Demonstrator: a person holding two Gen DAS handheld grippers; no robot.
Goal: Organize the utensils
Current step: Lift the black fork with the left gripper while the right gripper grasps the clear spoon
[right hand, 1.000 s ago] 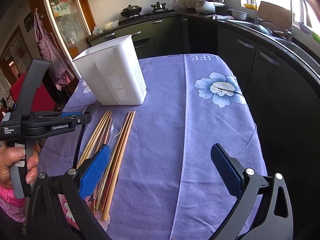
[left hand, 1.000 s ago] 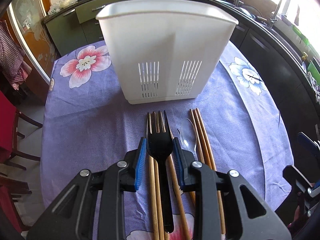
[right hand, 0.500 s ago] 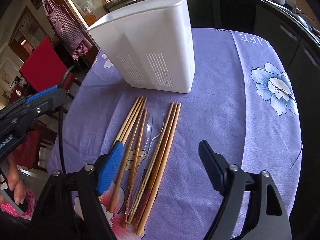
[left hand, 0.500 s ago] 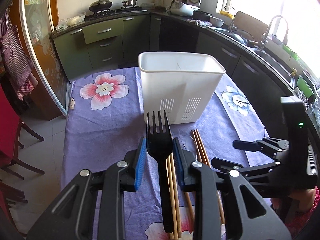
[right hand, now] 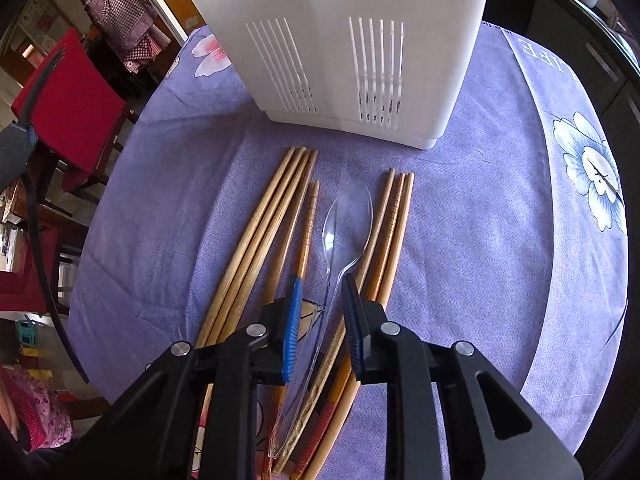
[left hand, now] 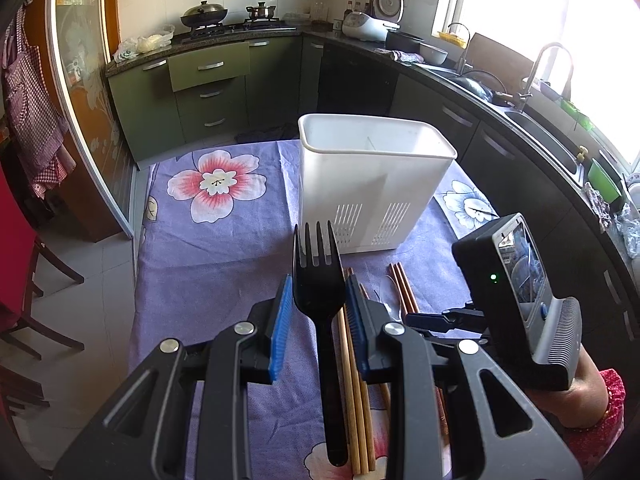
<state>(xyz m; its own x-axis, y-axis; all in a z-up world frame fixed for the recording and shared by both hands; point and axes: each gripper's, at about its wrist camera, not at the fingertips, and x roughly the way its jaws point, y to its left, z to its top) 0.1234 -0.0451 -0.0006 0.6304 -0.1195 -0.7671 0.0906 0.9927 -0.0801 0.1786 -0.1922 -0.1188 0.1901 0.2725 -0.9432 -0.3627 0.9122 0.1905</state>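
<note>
My left gripper (left hand: 318, 284) is shut on a black plastic fork (left hand: 320, 256), held tines up above the table in front of the white slotted utensil caddy (left hand: 372, 184). In the right wrist view my right gripper (right hand: 320, 284) points down over a clear plastic spoon (right hand: 348, 216). Its jaws are closing around the spoon's handle, and a gap still shows on the left side. The spoon lies between two groups of wooden chopsticks (right hand: 256, 232) (right hand: 394, 216) in front of the caddy (right hand: 352, 40). The right gripper's body (left hand: 512, 292) is also in the left wrist view.
A purple flowered tablecloth (right hand: 500, 240) covers the round table. A red chair (right hand: 68, 92) stands to the left of it. Dark green kitchen cabinets (left hand: 208, 92) and a counter with a sink (left hand: 532, 120) curve round behind.
The left gripper has lifted the fork off the table and drawn back from the caddy. The right gripper has moved in low over the utensils, and its wide jaws have narrowed around the spoon handle.
</note>
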